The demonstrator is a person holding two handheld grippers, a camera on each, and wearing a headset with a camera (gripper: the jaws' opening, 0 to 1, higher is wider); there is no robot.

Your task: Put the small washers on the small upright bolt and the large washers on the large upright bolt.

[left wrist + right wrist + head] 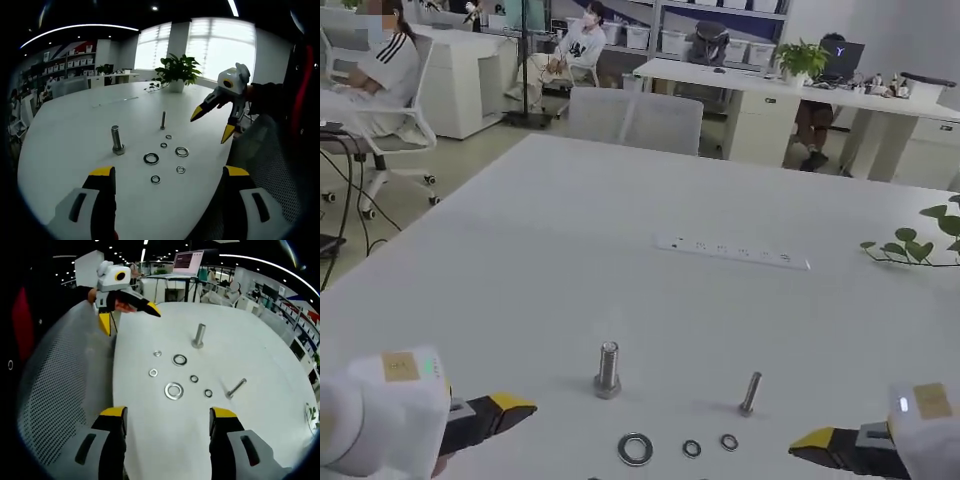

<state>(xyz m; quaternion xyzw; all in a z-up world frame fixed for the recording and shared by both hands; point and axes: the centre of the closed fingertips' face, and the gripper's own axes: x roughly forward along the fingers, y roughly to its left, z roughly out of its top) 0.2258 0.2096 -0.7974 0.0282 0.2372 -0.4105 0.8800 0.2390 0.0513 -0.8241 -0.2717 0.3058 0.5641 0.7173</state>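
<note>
The large bolt (607,370) and the small bolt (750,393) stand upright on the white table (620,260), a hand's width apart. In front of them lie loose washers: a large washer (635,449) and two small washers (691,449). The left gripper view shows two large washers (151,159) and several small washers (155,179) near the table's edge. My left gripper (500,415) hovers open at the near left, short of the washers. My right gripper (820,442) hovers open at the near right. Neither holds anything.
A white power strip (732,252) lies across the table beyond the bolts. A trailing plant (920,240) reaches in from the right edge. Chairs (635,120), desks and seated people are behind the table. A mesh chair back (60,390) sits at the table's near edge.
</note>
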